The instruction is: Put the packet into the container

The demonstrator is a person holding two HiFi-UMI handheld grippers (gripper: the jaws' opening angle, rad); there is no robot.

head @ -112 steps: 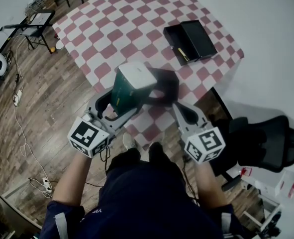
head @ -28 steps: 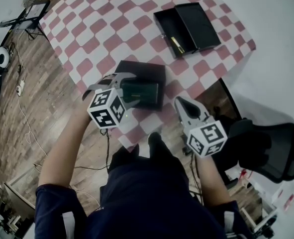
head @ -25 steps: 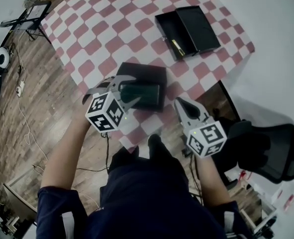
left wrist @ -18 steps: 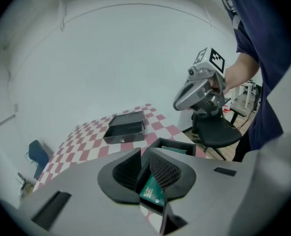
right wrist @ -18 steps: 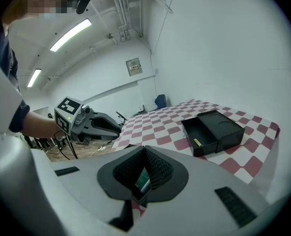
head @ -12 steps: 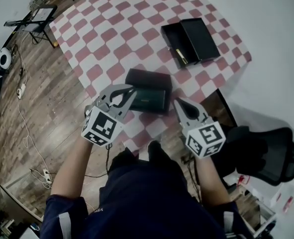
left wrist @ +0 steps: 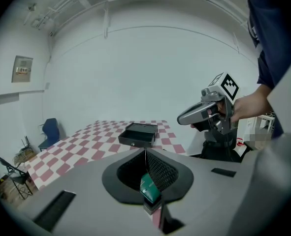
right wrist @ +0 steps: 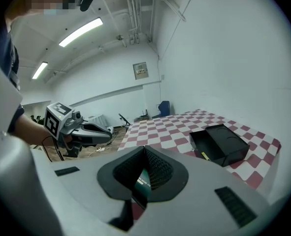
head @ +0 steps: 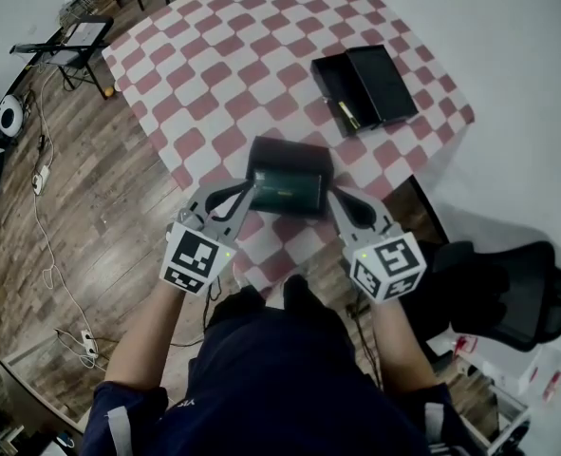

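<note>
The green packet (head: pixel 288 186) lies flat inside the black container (head: pixel 289 150) near the front edge of the checkered table (head: pixel 223 55). My left gripper (head: pixel 250 190) hangs at the container's left side. Its jaws have just closed and hold nothing. My right gripper (head: pixel 336 197) is shut and empty at the container's right side. In the left gripper view the green packet (left wrist: pixel 149 190) shows below the closed jaws, and the right gripper (left wrist: pixel 183 119) floats at the right. In the right gripper view the packet (right wrist: pixel 141 183) shows likewise, with the left gripper (right wrist: pixel 108 137) at the left.
An open black case (head: pixel 364 85) with a yellow item (head: pixel 347 115) inside lies at the table's far right. A black office chair (head: pixel 508 278) stands on the right. On the wooden floor at the left are cables (head: pixel 43 217), with folding stands (head: pixel 66 46) farther back.
The packet, earlier held up between both grippers, now lies in the container. The left gripper has drawn back from over the container and its jaws have closed. The right gripper has shifted slightly.
</note>
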